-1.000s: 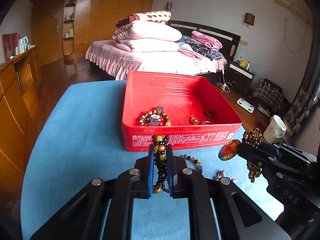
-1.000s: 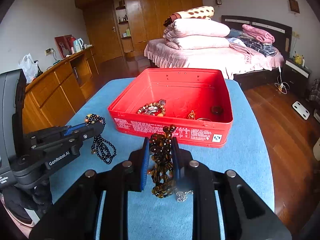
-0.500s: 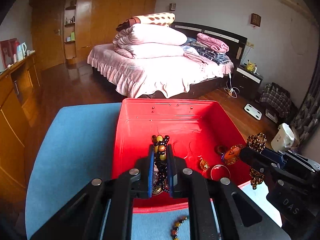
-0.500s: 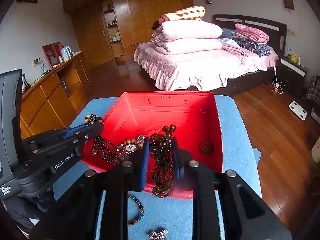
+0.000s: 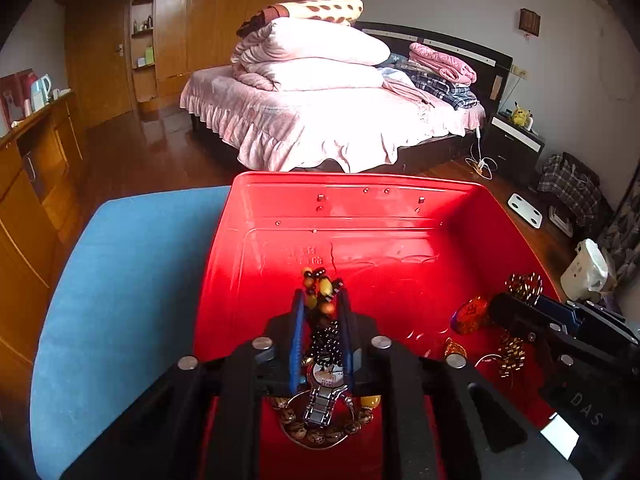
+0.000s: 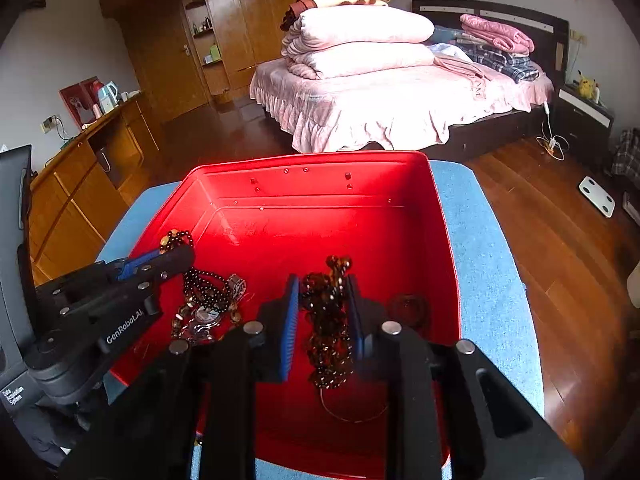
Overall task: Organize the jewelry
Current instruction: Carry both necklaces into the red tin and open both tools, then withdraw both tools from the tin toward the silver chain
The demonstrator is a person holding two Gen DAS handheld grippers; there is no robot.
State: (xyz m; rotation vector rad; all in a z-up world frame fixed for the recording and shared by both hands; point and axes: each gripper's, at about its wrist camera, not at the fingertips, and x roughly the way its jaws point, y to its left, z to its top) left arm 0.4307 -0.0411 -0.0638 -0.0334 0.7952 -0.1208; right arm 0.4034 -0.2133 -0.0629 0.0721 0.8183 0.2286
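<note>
Both strands hang straight above the red tin (image 5: 400, 208): left hand-held gripper (image 5: 320, 312) opening around black beads (image 5: 326, 340), right hand-held gripper (image 6: 324, 304) loosening on brown beads (image 6: 328, 320) (apparently still pinched).

A glossy red metal box (image 5: 360, 208) sits on a blue cloth-covered table (image 5: 120, 280), behind it a pale pink ruffled bedspread (image 5: 320, 128) and a cream brown-spotted folded blanket (image 5: 320, 6).

Tin (image 5: 256, 240) sits on table (image 5: 120, 272), bed (image 5: 320, 120) behind it. Both grippers over the tin. Bead strand (image 5: 320, 292) between left fingers (image 5: 297, 320), watch (image 5: 324, 392) in tin below them. Bracelet (image 6: 328, 312) between right fingers (image 6: 290, 312), ring (image 6: 408, 306) right of them.
</note>
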